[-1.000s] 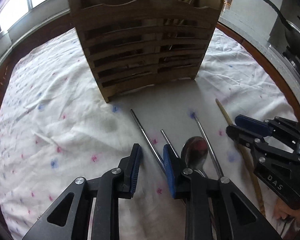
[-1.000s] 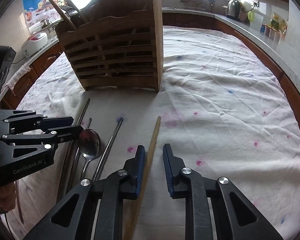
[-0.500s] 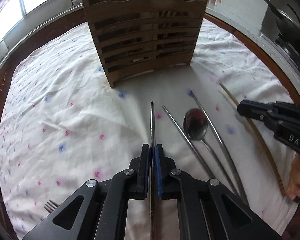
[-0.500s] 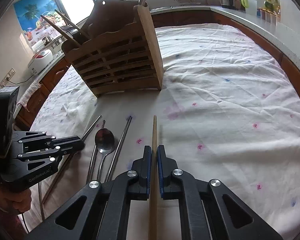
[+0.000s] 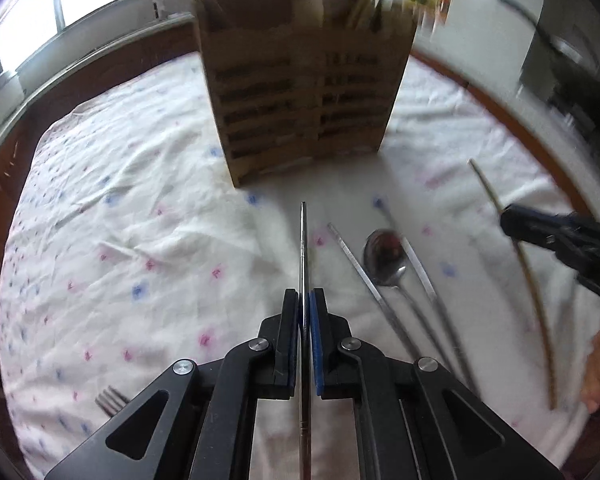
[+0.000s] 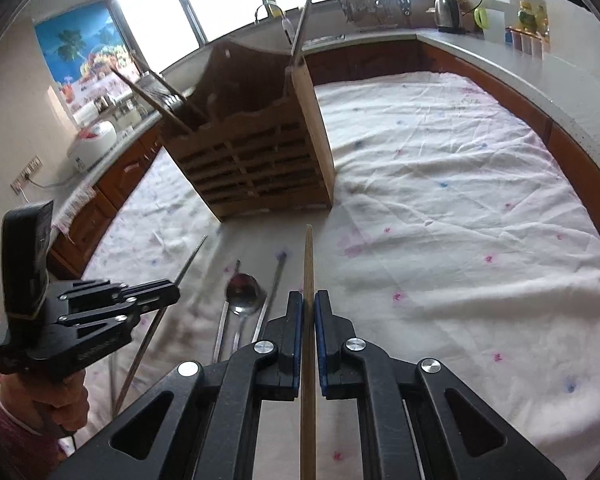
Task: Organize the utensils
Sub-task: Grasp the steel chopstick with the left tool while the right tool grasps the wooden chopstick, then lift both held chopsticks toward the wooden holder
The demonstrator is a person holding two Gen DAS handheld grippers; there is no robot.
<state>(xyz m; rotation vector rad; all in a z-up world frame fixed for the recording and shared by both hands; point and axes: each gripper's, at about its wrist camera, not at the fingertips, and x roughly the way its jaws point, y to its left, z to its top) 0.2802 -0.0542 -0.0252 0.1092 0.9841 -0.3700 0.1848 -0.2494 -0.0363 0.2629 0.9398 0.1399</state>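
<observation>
each gripper, left (image 5: 304, 304) and right (image 6: 308, 308), is clamped lengthwise on one chopstick, steel (image 5: 303, 240) and wooden (image 6: 309, 256), tips at 12 o'clock toward the rack (image 6: 260, 160), presumably for slotting in.

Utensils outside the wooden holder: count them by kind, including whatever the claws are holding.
Metal chopstick: 3, one in the left claw, two lying loose
Wooden chopstick: 1, in the right claw
Spoon: 1
Fork: 1
Total: 6
</observation>
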